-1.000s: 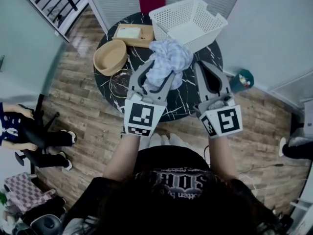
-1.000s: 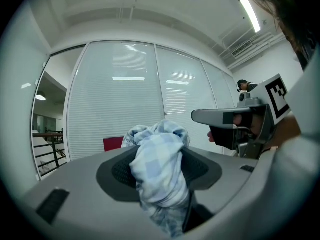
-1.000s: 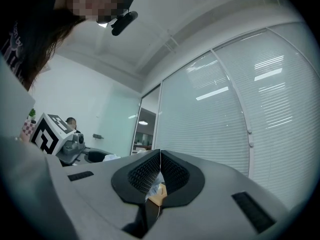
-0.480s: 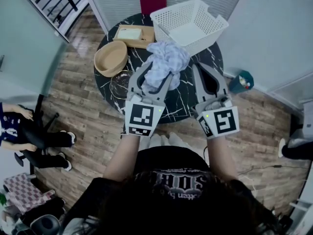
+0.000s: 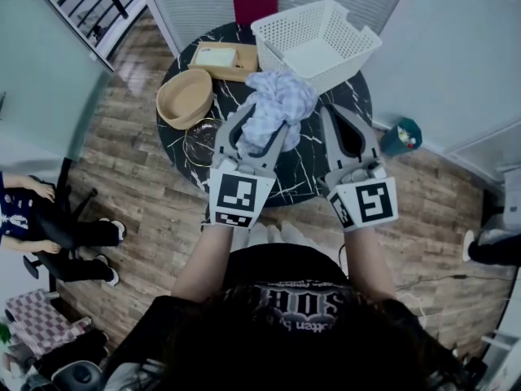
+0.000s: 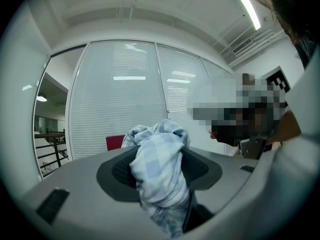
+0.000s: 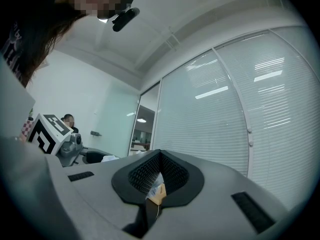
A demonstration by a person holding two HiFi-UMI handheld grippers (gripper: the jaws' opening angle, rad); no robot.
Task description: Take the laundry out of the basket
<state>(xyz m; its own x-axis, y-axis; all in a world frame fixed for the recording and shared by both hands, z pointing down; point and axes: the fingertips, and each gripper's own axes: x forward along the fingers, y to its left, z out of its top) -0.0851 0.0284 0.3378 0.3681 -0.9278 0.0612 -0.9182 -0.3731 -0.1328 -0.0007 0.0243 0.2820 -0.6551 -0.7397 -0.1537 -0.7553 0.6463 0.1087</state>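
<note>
A crumpled light-blue checked cloth (image 5: 279,103) is bunched between the fingers of my left gripper (image 5: 262,129), just in front of the white mesh basket (image 5: 346,62). In the left gripper view the cloth (image 6: 161,169) fills the gap between the dark pads (image 6: 122,171), so the left gripper (image 6: 160,159) is shut on it. The basket stands at the far side of the round black marble table (image 5: 308,168), and its inside looks bare. To the right of the cloth, my right gripper (image 5: 334,111) is held over the table. In the right gripper view the right gripper (image 7: 160,156) has its pads together at the tip.
A wooden bowl (image 5: 184,96) sits at the table's left, with a wooden tray (image 5: 221,58) holding a white item behind it. A clear glass dish (image 5: 200,139) lies beside my left gripper. A teal bin (image 5: 404,133) stands on the wood floor to the right.
</note>
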